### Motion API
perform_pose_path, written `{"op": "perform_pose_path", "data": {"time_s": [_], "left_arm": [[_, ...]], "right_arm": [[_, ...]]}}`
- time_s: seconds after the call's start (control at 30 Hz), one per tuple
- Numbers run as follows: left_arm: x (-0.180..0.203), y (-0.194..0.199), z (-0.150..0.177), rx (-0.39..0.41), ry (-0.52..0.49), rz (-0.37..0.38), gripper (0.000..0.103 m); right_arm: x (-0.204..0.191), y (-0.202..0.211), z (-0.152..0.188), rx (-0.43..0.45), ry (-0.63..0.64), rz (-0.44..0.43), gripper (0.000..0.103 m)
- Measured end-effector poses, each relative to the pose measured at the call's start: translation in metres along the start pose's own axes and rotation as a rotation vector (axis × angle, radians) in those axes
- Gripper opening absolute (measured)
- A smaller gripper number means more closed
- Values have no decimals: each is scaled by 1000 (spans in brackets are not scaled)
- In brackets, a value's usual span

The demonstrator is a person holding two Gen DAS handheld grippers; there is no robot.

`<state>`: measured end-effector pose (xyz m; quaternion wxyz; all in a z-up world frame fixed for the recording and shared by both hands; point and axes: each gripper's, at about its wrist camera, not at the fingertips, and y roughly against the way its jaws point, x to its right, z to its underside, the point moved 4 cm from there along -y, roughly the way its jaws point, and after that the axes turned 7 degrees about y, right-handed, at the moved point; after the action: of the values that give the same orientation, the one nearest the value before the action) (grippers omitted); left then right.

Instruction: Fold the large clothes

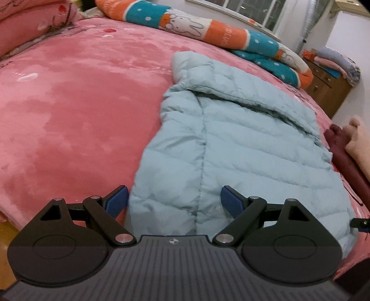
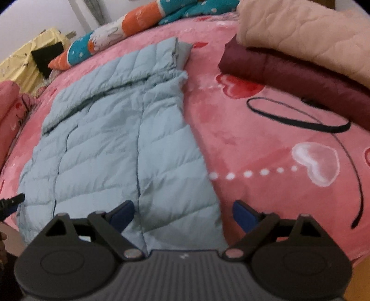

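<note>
A pink plush bedspread [image 1: 69, 120] printed with hearts and dotted lines covers the bed. Along its far edge lies a rolled blanket [image 1: 185, 25] in orange and teal with rabbit pictures. At the bed's right edge sits a folded maroon garment [image 2: 300, 76] with a beige quilted one [image 2: 312, 34] on top of it. A thin black strap [image 2: 300, 120] loops across the bedspread just beside the maroon garment. Beyond the bed's far right corner stands a wooden cabinet [image 1: 328, 90] piled with folded cloth; a window [image 1: 254, 11] shows behind.
</note>
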<state>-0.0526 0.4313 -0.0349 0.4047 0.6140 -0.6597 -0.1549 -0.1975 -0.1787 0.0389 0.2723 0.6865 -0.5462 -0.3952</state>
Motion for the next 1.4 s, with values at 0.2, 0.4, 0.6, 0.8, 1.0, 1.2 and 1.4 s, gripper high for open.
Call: {"op": "perform_pose_path", "data": {"time_s": [0.2,0.4,0.6,0.8,1.0,1.2,1.4], "left_arm": [[5,2,3,-15,-17,26,103],[17,1,9,-48,-49,89,103],[23,2,11,-76,-50,155,103],[15,9,8,-24,-32,117,103],[0,8,8,-14,-4,-4,103],[11,0,19,-95,-56,53,100],[26,3,25,-116,-80,143,50]], "right_arm": [[8,0,-1,9,-46,2,93],[-8,-5,1,-35,56,-24,95],[-15,-4,3,-34,98,-64,71],[-14,0,3,-9,84,-120,43],[-21,-6,0,-30,100,-121,53],[-27,-9,0,-39,137,-123,56],[-30,-7,0,-31,148,-152,15]]}}
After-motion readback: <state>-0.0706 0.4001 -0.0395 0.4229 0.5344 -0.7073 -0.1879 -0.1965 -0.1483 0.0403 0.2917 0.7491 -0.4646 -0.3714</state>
